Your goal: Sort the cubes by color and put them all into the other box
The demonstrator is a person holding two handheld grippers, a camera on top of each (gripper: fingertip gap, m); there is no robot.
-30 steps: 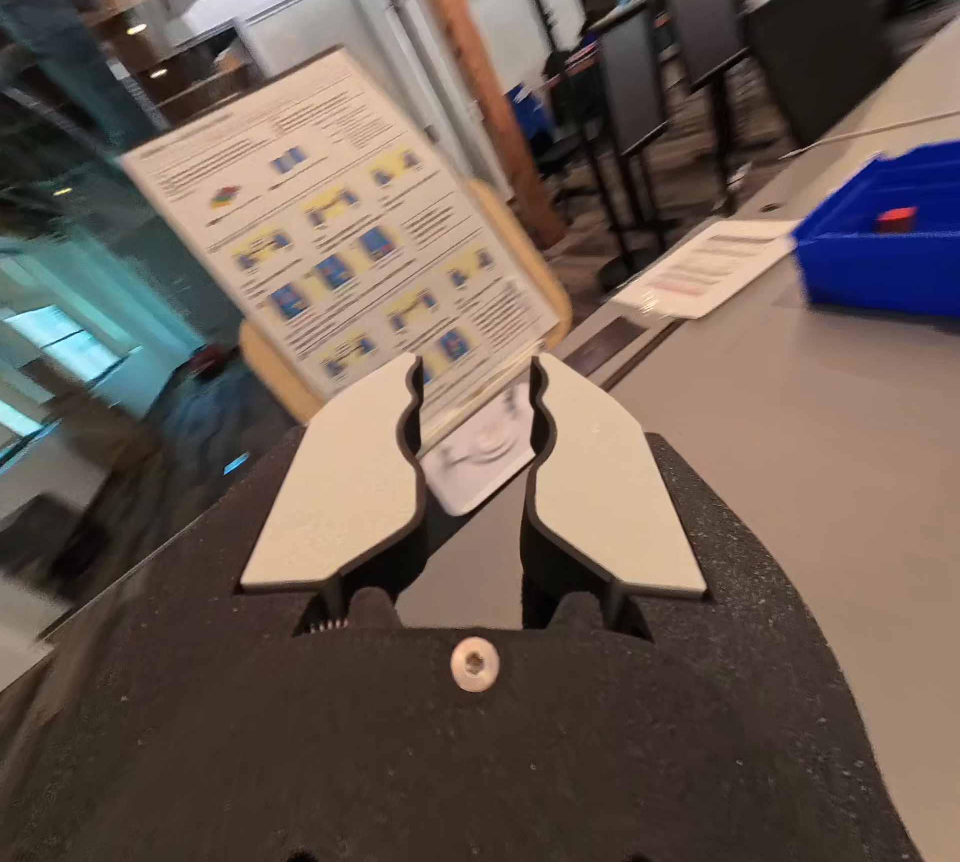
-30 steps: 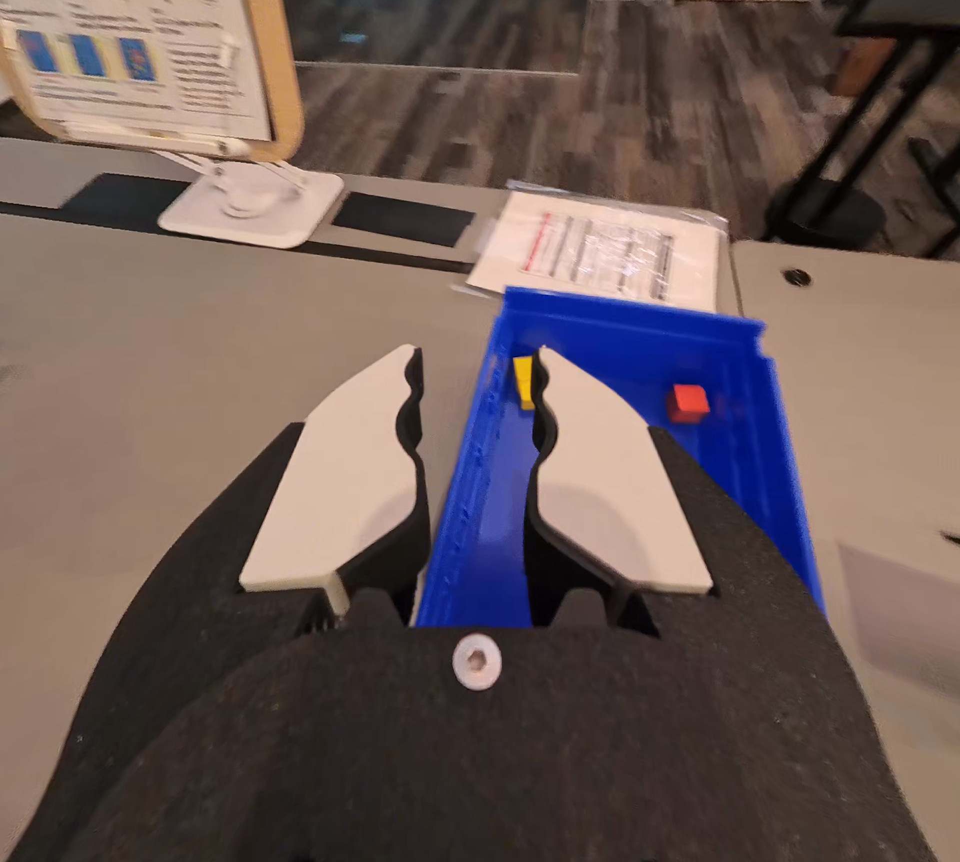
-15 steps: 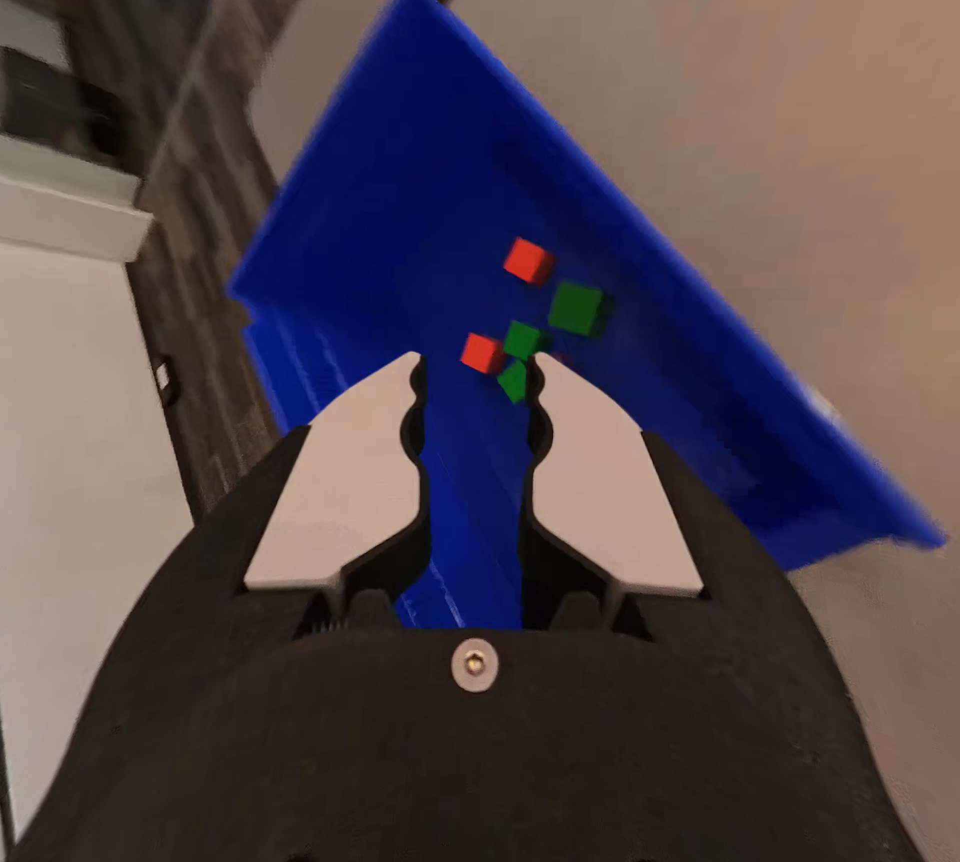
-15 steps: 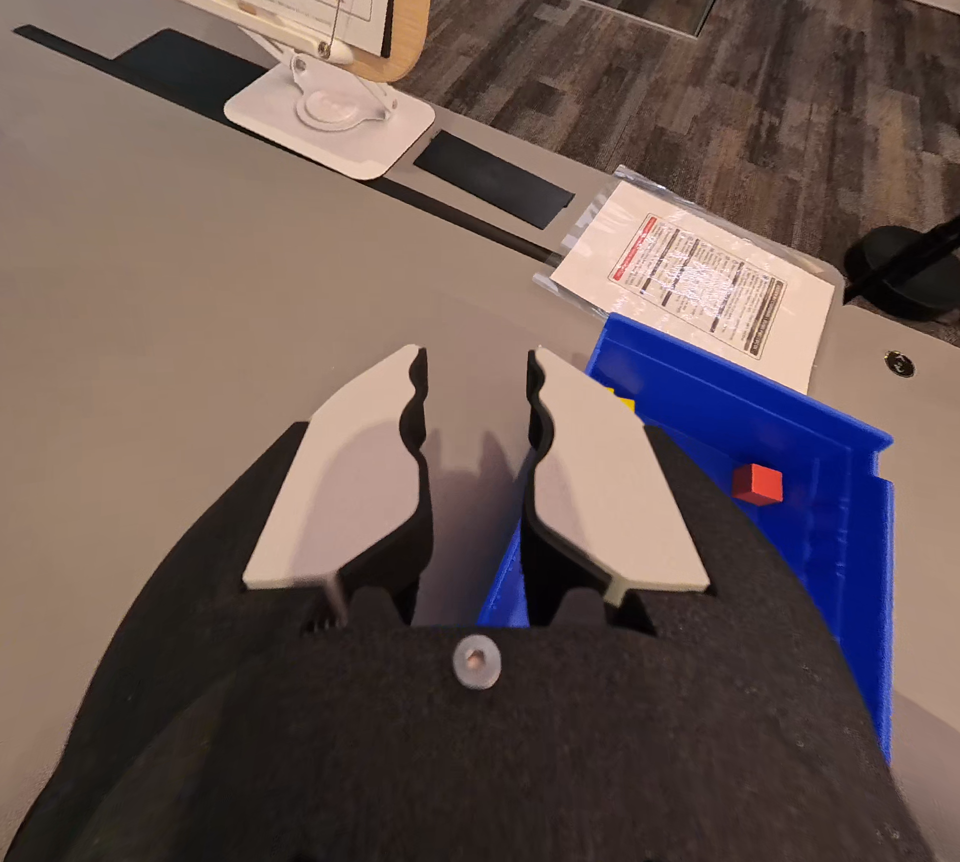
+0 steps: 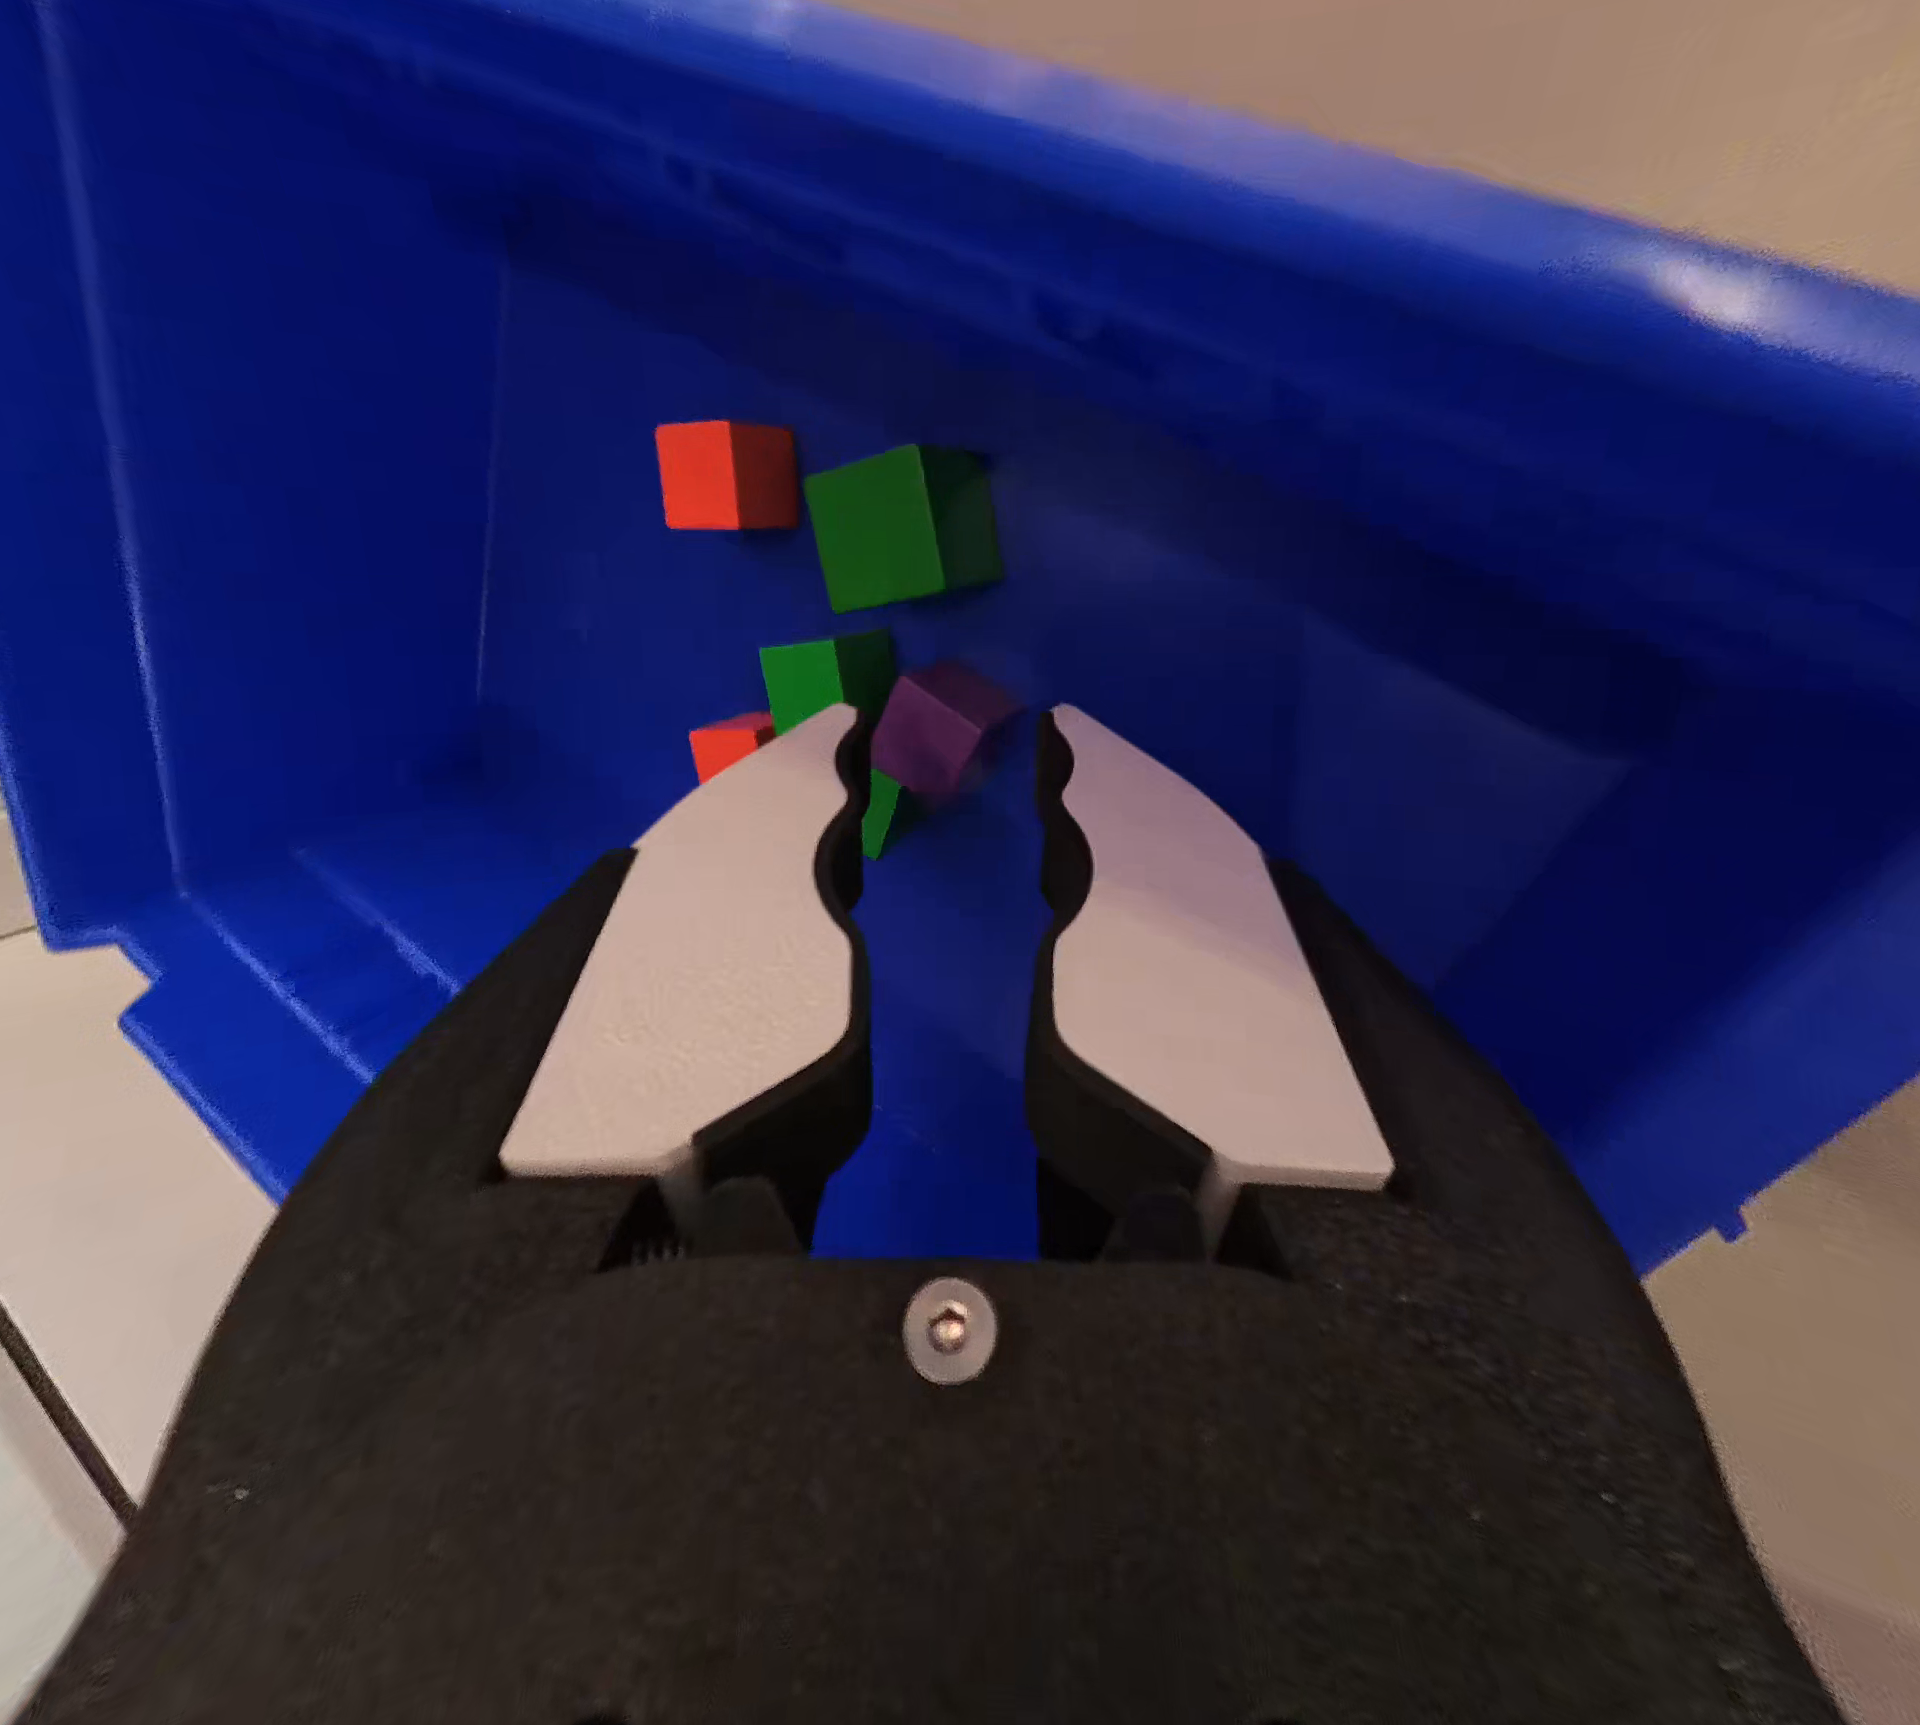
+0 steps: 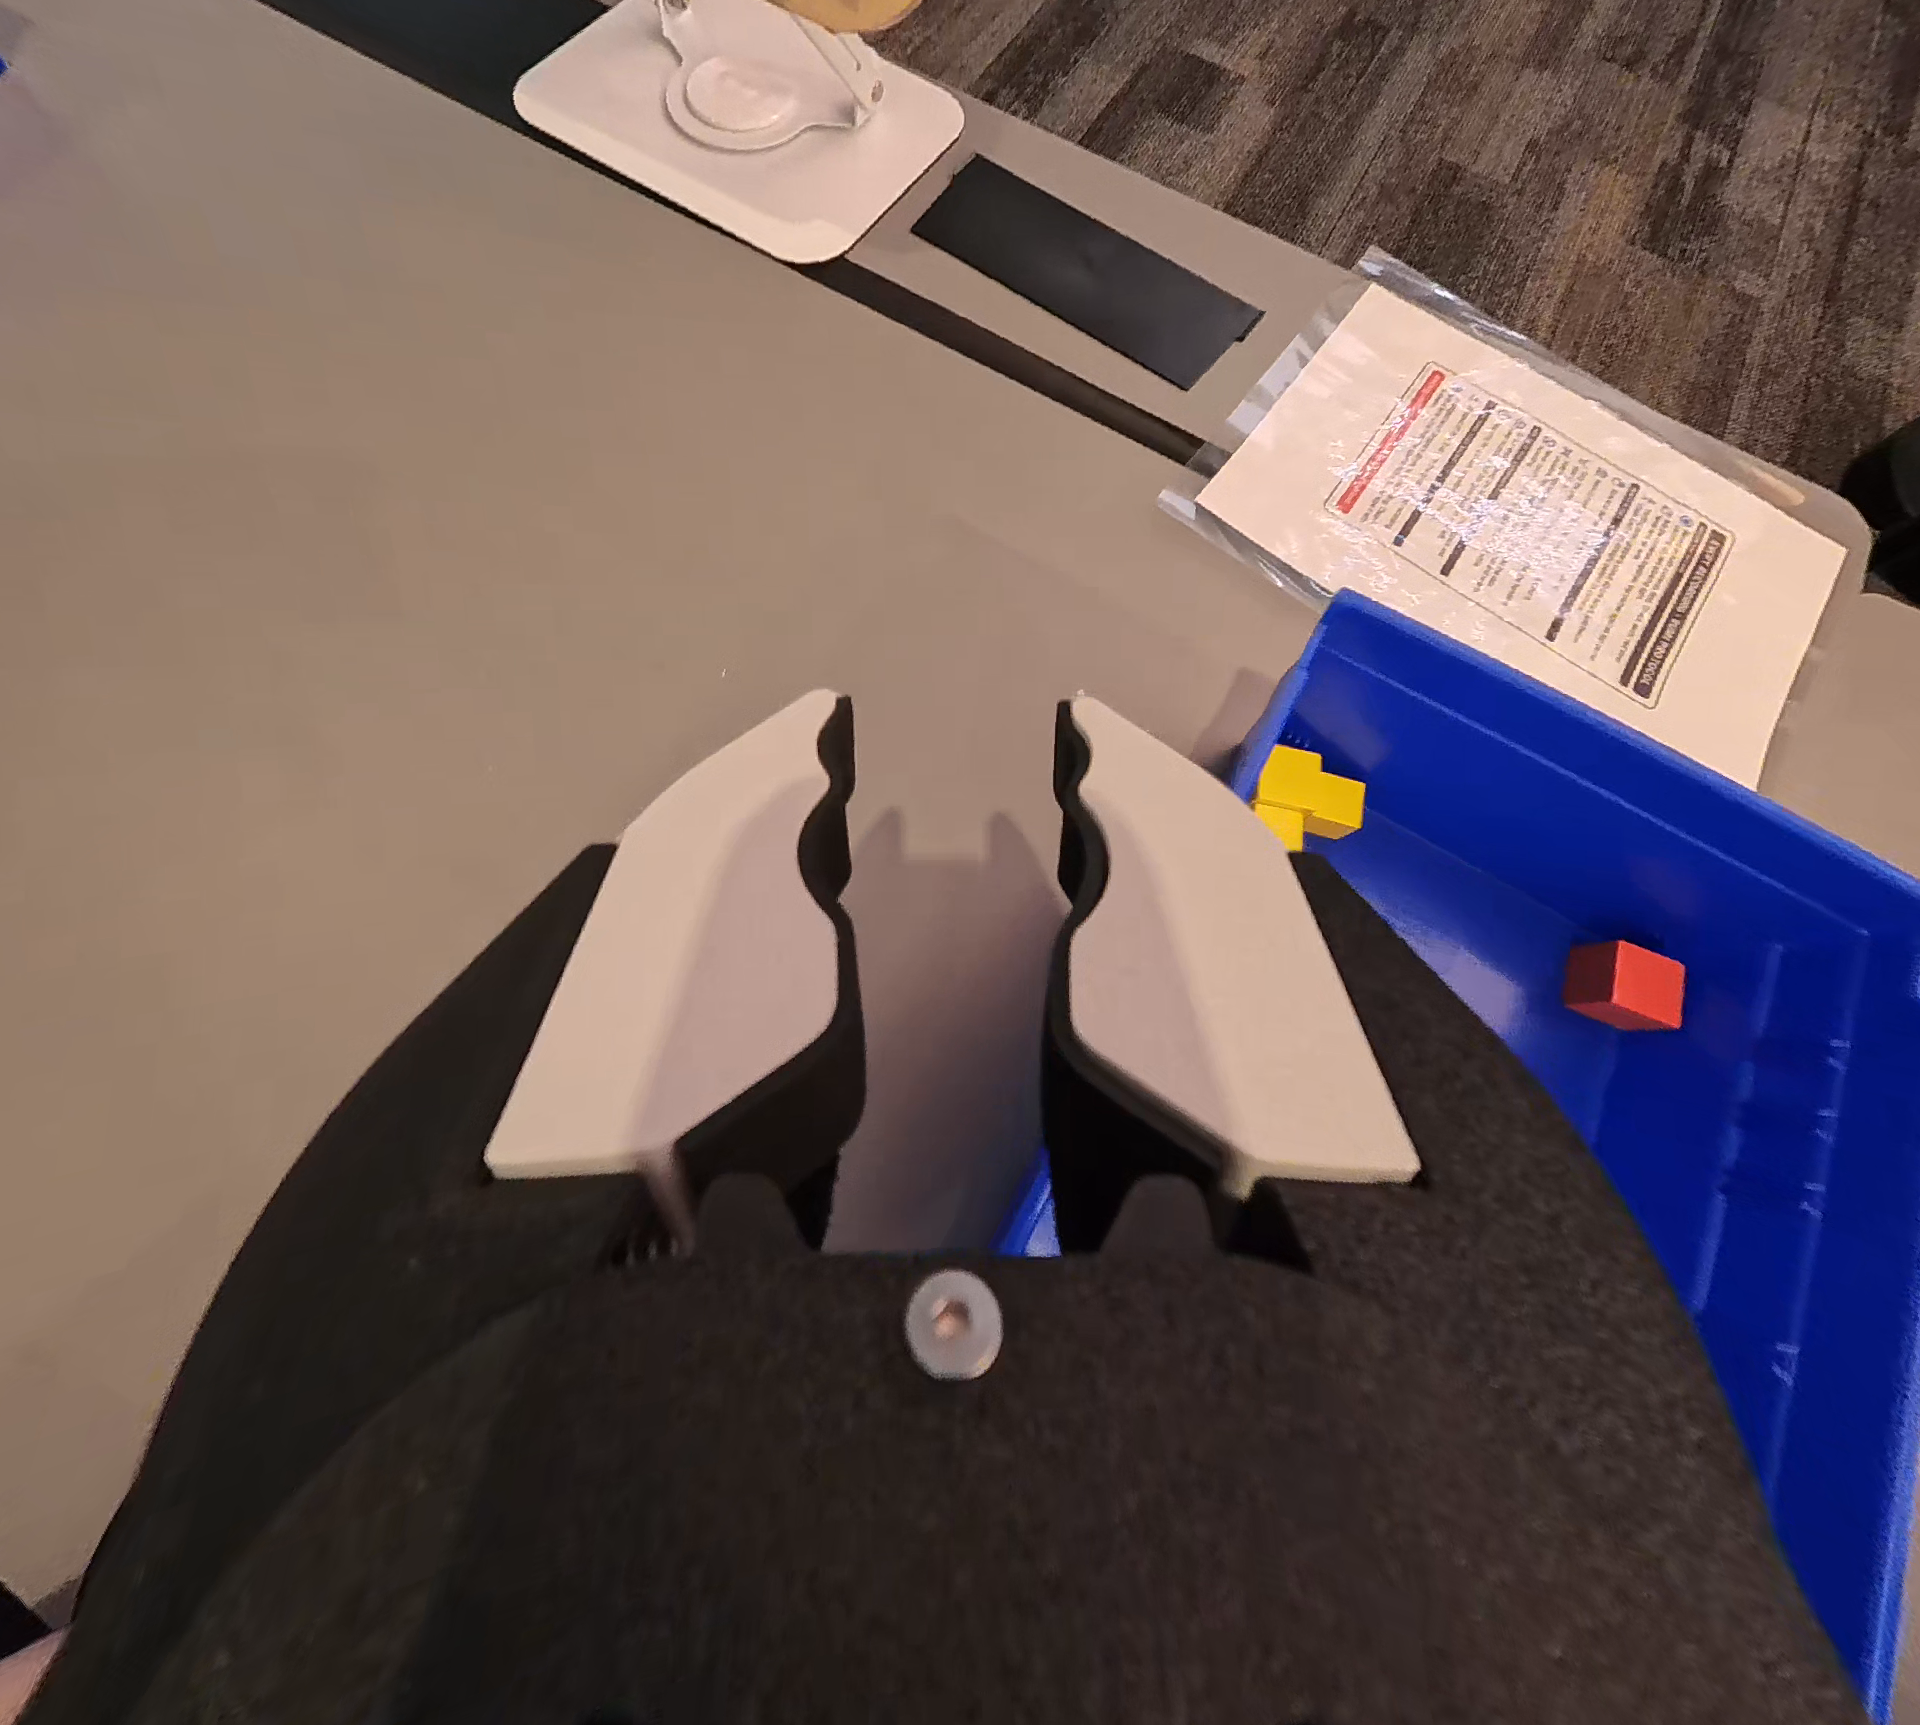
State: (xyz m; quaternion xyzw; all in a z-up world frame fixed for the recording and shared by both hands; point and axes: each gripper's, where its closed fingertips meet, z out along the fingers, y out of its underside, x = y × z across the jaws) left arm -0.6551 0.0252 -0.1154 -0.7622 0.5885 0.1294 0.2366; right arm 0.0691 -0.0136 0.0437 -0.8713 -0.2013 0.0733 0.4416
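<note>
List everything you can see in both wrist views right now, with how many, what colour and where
Blue box: one, left wrist view, under the left gripper.
Red cubes: two, in that box; the nearer one partly hidden by a finger.
Green cubes: three, in that box, the nearest mostly hidden.
Purple cube: one, just past the fingertips.
Second blue box: one, right wrist view, on the right.
Yellow cubes: a small cluster, its far-left corner; count unclear.
Red cube: one, in the second box.
Grey table: one.
White stand: one, far edge, holding a board.
Bagged sheet: one, behind the second box.
Left gripper: jaws open.
Right gripper: jaws open, over bare table.
</note>
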